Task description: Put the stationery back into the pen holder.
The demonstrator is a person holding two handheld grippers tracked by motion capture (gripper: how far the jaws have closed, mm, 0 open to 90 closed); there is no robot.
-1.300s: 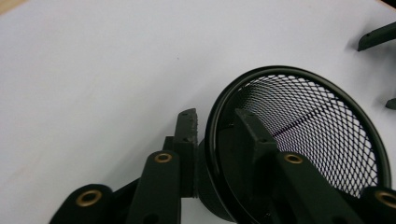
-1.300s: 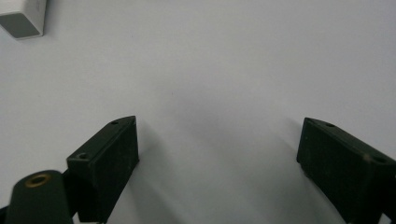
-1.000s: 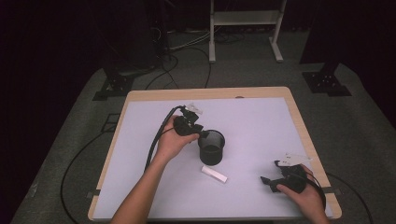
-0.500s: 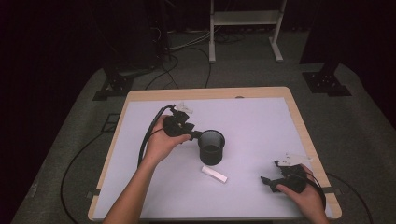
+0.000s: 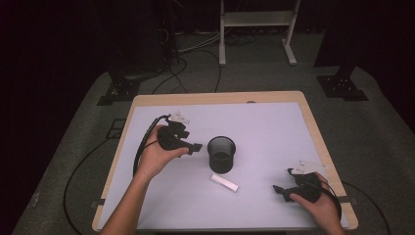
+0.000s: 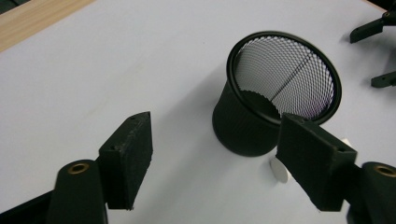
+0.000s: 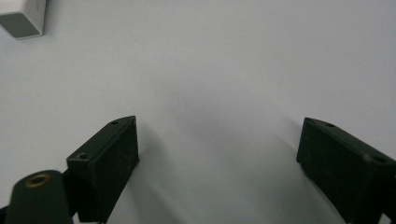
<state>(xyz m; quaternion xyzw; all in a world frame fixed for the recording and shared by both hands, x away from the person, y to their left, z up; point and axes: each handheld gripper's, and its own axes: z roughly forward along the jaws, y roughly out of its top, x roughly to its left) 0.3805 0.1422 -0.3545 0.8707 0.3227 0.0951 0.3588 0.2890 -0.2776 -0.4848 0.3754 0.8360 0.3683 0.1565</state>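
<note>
In the high view, a black mesh cup (image 5: 221,154) is seen upright near the middle of the counter (image 5: 274,132). The left tool (image 5: 188,143) is held just beside the cup, on its left, apart from it; its jaws have just been opening and nothing is between them. A small white block (image 5: 224,182) is laid flat just in front of the cup. The right tool (image 5: 283,182) is kept well apart from the cup, near the counter's front right corner.

In the left gripper view, the left tool (image 6: 212,163) is spread open, and the cup (image 6: 275,95) is seen beyond it, untouched, with the block (image 6: 279,169) at its foot.

In the right gripper view, the right tool (image 7: 217,161) is seen wide open over bare counter, empty, and the block (image 7: 22,16) is found far off in the upper left corner.
</note>
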